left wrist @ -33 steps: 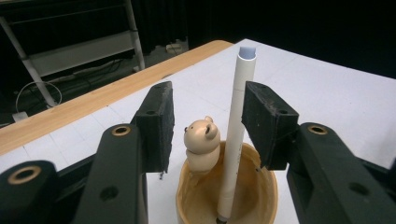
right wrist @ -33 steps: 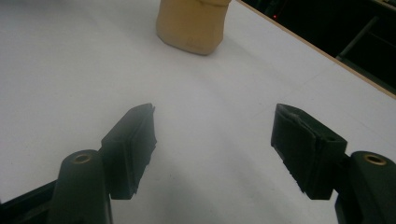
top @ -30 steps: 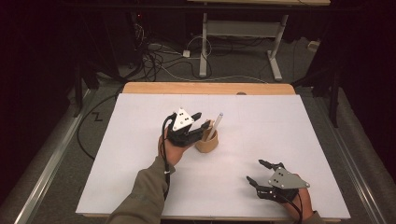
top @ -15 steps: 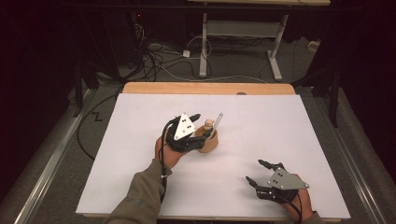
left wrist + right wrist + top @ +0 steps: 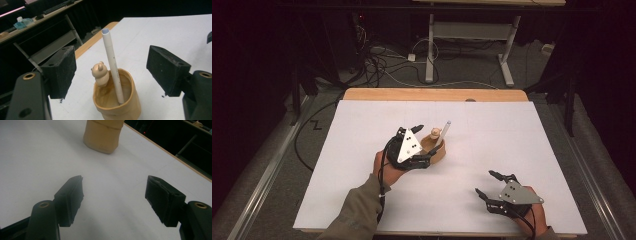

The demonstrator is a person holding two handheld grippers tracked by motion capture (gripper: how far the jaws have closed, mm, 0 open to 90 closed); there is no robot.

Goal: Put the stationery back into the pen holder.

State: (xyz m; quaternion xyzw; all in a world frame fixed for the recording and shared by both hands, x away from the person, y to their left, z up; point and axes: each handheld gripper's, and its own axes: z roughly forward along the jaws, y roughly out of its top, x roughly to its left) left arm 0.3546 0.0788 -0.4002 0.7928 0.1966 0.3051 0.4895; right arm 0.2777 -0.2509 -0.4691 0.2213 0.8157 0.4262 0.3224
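A tan cup (image 5: 117,102) with a small bear figure (image 5: 100,73) on its rim stands on the white table (image 5: 492,130). A white pen (image 5: 112,65) leans upright inside it. My left gripper (image 5: 113,67) sits just behind the cup and is open. Its jaws have just been opening, and the pen and cup lie between the pads, touched by neither. From above, the left gripper (image 5: 424,142) hugs the near left side of the cup (image 5: 437,152) and pen (image 5: 443,132). My right gripper (image 5: 489,184) rests open and empty near the front right; the cup (image 5: 103,135) lies ahead of it (image 5: 115,195).
A wooden strip (image 5: 432,94) runs along the table's far edge. Beyond it are floor cables (image 5: 382,60) and a desk frame (image 5: 472,35). White tabletop stretches to either side of the cup.
The left gripper's jaws have spread apart and the hand has drawn back a little from the cup. The pen stays standing in the cup. The right gripper has not moved.
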